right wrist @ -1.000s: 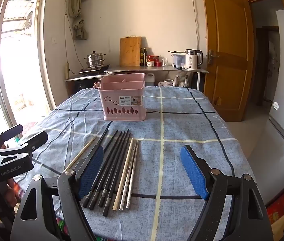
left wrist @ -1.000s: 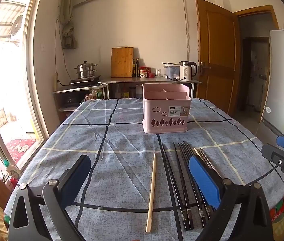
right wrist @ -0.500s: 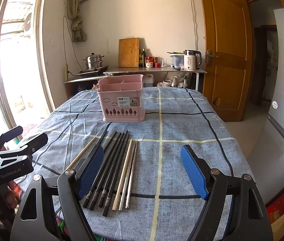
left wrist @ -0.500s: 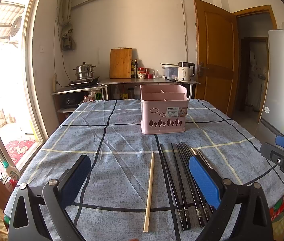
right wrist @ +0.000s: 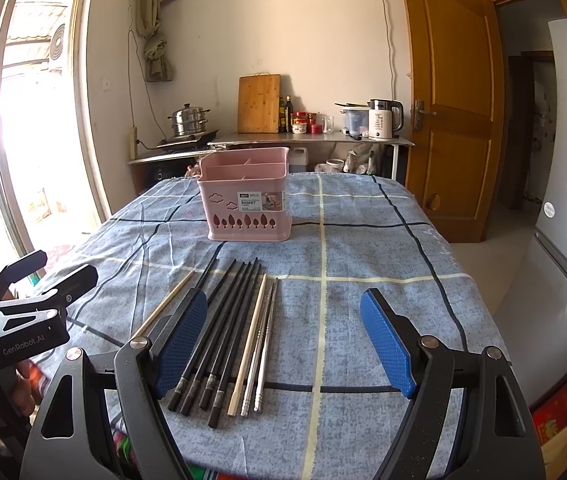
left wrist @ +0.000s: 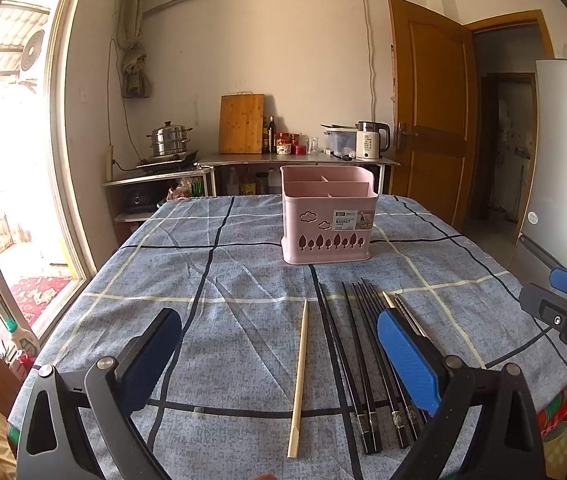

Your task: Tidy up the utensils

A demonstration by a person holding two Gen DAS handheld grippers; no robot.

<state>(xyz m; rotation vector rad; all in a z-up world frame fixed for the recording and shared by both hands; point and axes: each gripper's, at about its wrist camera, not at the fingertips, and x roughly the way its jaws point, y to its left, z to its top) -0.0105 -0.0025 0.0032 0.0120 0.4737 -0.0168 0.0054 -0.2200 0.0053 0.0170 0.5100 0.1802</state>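
Jaws released on both grippers; left gripper (left wrist: 279,354) hides black chopsticks (left wrist: 357,360) at 4 o'clock; pink plastic basket (left wrist: 327,216) at 12.

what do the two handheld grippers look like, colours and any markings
Both are black plastic frames with silver pivot bolts. The right gripper carries two blue textured finger pads. The left gripper has matching blue pads; its body, seen from the right wrist view, reads "GenRobot.AI" in pale lettering.
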